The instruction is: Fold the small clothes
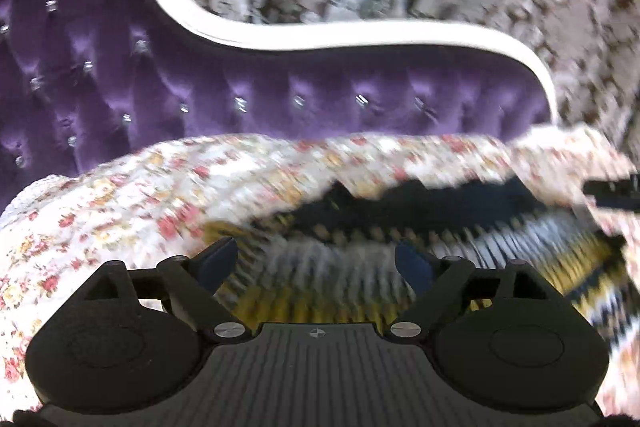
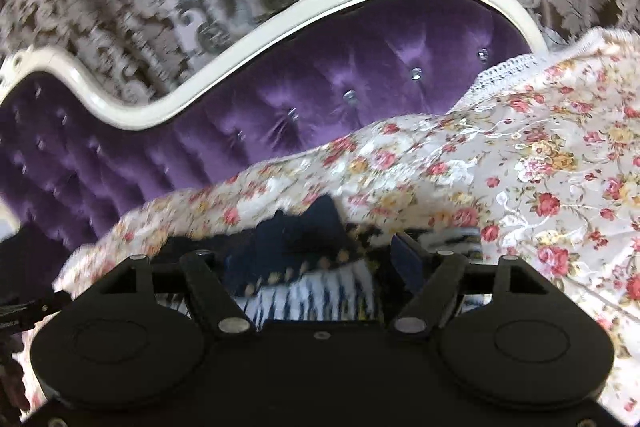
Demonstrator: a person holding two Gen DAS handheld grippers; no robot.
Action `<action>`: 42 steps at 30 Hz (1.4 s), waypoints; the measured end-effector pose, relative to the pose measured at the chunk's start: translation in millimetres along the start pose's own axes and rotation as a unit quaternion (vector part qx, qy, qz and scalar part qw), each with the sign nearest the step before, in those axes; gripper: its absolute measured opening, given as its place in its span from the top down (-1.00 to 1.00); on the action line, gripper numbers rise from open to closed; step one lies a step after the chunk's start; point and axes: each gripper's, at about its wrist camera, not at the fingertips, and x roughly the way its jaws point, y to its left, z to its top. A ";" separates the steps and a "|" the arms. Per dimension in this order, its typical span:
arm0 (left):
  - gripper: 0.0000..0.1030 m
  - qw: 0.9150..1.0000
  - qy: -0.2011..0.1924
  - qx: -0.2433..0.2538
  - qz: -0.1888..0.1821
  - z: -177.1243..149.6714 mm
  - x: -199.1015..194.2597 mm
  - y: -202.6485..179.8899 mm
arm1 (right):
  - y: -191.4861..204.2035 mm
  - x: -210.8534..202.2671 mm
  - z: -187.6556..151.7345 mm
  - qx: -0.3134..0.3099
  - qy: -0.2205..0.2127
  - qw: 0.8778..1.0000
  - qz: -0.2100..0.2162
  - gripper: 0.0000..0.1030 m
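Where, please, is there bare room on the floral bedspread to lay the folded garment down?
Free: floral bedspread right of the striped garment, up to its lace edge, and left of it below the purple headboard. Crowded: the middle, where both open grippers hover over the garment.

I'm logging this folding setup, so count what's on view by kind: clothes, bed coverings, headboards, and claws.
Clothes: 1, the striped knit garment in navy, white and yellow
Bed coverings: 1, the floral bedspread
Headboards: 1, the purple tufted headboard
Claws: 2, left claw and right claw, both open
Total: 5
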 end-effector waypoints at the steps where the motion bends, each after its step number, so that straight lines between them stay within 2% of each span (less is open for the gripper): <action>1: -0.66 1.000 0.008 0.008 -0.003 -5.9 0.7 -4.4 | 3.1 -1.4 -4.7 -0.012 0.007 1.000 -0.001 -0.56; 6: -0.66 0.997 0.063 0.030 -0.016 -40.7 10.3 -17.7 | 14.3 -5.4 -40.0 -0.087 0.057 0.994 -0.031 -0.55; 8: -0.67 0.996 0.082 0.036 -0.020 -53.4 11.5 -21.0 | 18.9 -12.4 -53.5 -0.122 0.057 0.990 -0.045 -0.55; 11: -0.69 0.996 0.080 0.043 -0.020 -66.7 3.3 -24.5 | 28.4 -21.7 -66.5 -0.164 0.058 0.983 -0.067 -0.55; 14: -0.70 0.996 0.080 0.017 -0.025 -71.0 -1.6 -18.9 | 22.8 -23.8 -79.4 -0.145 0.082 0.984 -0.068 -0.55; 18: -0.70 0.996 0.082 0.017 -0.020 -70.9 -6.1 -19.8 | 9.9 -30.8 -84.9 -0.113 0.052 0.991 -0.048 -0.55; 21: -0.70 0.996 0.087 0.007 -0.027 -62.0 -11.3 -19.6 | 5.0 -32.5 -81.5 -0.094 0.050 0.994 -0.037 -0.56; 24: -0.70 0.996 0.074 -0.016 -0.046 -43.9 -21.0 -13.5 | 0.9 -35.4 -79.3 -0.073 0.054 0.996 -0.024 -0.57; 27: -0.70 0.996 0.058 -0.040 -0.048 -16.8 -22.7 -4.4 | -0.5 -36.0 -76.1 -0.054 0.059 0.997 -0.016 -0.59; 31: -0.70 0.995 0.054 -0.084 -0.026 14.0 1.9 11.2 | -1.3 -35.8 -74.4 -0.044 0.066 0.997 -0.010 -0.60; 35: -0.69 0.990 0.070 -0.126 0.000 27.6 39.5 25.5 | -1.9 -35.8 -73.8 -0.044 0.072 0.996 -0.006 -0.62; 38: -0.67 0.989 0.080 -0.122 0.022 32.1 62.0 27.2 | -1.8 -34.7 -73.3 -0.044 0.074 0.996 -0.003 -0.67; 42: -0.61 0.989 0.104 -0.101 0.028 30.1 82.7 24.3 | -0.5 -33.2 -73.8 -0.048 0.076 0.996 -0.002 -0.72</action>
